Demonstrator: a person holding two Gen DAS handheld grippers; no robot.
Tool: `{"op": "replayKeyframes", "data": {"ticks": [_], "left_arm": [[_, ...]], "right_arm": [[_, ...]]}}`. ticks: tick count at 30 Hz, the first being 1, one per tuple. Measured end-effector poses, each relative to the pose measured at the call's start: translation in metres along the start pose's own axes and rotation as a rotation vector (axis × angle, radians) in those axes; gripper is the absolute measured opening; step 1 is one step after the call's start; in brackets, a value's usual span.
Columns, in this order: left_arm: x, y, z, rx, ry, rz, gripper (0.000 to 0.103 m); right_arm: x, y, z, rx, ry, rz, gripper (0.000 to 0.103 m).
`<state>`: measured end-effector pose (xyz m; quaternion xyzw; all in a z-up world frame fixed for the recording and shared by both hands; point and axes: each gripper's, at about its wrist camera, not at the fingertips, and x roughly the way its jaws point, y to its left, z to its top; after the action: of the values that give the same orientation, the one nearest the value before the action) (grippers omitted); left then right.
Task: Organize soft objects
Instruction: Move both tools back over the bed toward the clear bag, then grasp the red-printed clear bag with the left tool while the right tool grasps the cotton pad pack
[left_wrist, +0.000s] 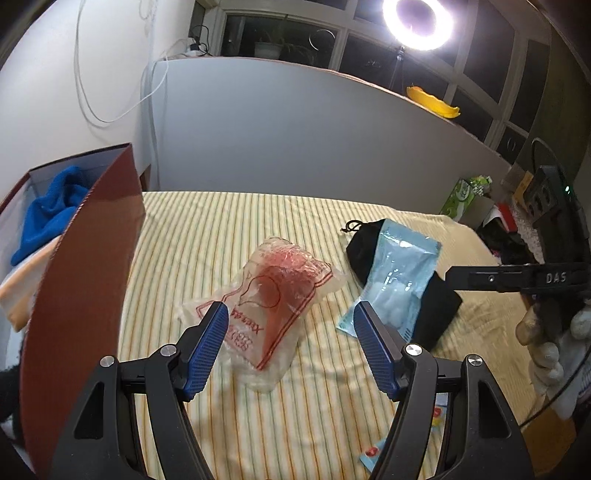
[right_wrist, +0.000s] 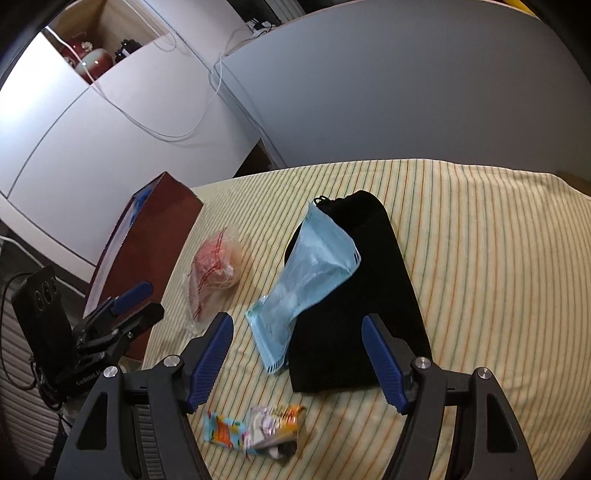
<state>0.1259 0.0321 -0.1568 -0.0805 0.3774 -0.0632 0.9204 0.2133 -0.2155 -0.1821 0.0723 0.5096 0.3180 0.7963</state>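
A clear plastic bag with red print lies on the striped cloth, just beyond my open left gripper, which holds nothing. To its right a light blue packet lies across a black pouch. In the right wrist view the same blue packet and black pouch sit ahead of my open, empty right gripper. The red-print bag is to the left there. Small colourful wrappers lie under the right gripper.
A dark red box stands at the table's left edge with a blue cloth and pale fabric inside. A grey partition closes the back. A gloved hand holds the right gripper's body. Clutter sits at the far right.
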Motion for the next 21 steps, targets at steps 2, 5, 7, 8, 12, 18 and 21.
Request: {"op": "replayKeyframes", "data": {"ticks": [2, 5, 7, 8, 12, 18, 21], "left_arm": [[0.007, -0.003, 0.001, 0.025, 0.005, 0.013, 0.073], [0.015, -0.003, 0.002, 0.041, 0.003, 0.032, 0.075], [0.020, -0.001, 0.003, 0.026, 0.006, 0.029, 0.075], [0.023, 0.000, 0.003, 0.020, 0.009, 0.024, 0.075], [0.034, -0.001, 0.004, 0.030, 0.016, 0.036, 0.075], [0.040, 0.002, 0.005, 0.022, 0.018, 0.046, 0.075], [0.041, 0.005, 0.006, 0.016, 0.017, 0.050, 0.075]], "right_arm": [[0.004, -0.001, 0.004, 0.002, 0.003, 0.004, 0.069], [0.010, 0.001, 0.006, -0.001, 0.011, 0.002, 0.067], [0.014, 0.002, 0.008, -0.006, 0.019, 0.000, 0.063], [0.017, 0.003, 0.009, -0.008, 0.023, 0.003, 0.062], [0.026, 0.009, 0.012, -0.015, 0.029, 0.001, 0.060], [0.039, 0.022, 0.016, -0.046, 0.054, 0.008, 0.054], [0.049, 0.032, 0.017, -0.073, 0.070, 0.007, 0.051]]}}
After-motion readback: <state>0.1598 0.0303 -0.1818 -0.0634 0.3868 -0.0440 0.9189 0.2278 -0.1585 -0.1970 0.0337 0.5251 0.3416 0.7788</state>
